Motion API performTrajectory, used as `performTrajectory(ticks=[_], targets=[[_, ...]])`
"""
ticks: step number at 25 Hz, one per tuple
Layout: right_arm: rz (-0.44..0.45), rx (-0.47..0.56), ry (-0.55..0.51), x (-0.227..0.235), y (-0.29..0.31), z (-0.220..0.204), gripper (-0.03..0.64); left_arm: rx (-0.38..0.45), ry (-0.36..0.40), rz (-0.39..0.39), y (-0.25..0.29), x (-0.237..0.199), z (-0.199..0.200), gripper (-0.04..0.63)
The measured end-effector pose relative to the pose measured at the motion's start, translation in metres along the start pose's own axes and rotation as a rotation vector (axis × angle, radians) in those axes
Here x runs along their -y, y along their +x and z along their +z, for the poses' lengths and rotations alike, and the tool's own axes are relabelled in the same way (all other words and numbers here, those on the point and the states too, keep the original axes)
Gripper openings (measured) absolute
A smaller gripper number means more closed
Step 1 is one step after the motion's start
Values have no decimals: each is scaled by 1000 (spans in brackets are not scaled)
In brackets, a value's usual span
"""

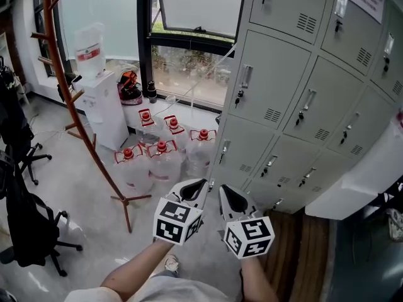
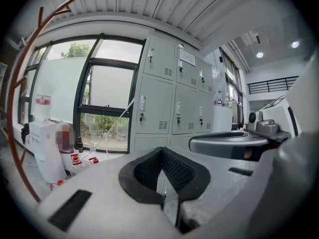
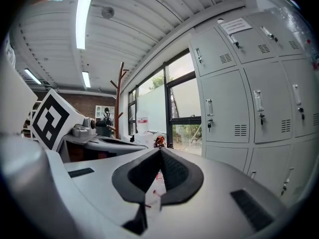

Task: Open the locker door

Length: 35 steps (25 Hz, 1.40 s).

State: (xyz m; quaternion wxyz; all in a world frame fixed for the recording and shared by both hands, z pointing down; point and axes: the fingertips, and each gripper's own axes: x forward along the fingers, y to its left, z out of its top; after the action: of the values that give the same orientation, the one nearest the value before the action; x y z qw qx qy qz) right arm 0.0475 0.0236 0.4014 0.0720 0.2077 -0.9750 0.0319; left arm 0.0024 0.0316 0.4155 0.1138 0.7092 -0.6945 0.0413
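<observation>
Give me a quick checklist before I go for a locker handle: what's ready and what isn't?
1. Doors of the lockers shut: ok, none in view stands open.
2. The left gripper empty: ok, jaws together on nothing.
3. The right gripper ready to take a handle: not ok, jaws together on nothing; open them first.
4. A gripper at a handle: not ok, both are short of the lockers.
5. Way to the doors clear: ok, the water jugs stand on the floor off to the left.
6. Door unlocked: cannot tell; keys hang in the locks.
</observation>
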Motion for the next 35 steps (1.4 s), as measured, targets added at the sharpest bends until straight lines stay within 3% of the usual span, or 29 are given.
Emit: performTrajectory(ticks=[14,28,35], targets=[[-50,-10,-5,-23,101,19,-3,10,-31,-45,16,-108,17,6],[-75,6,-1,-11,134,30,-3,11,-35,-87,41,-132,24,6],[-64,35,5,23,159,33,-3,-9,-11,-75,80,-141,27,6]])
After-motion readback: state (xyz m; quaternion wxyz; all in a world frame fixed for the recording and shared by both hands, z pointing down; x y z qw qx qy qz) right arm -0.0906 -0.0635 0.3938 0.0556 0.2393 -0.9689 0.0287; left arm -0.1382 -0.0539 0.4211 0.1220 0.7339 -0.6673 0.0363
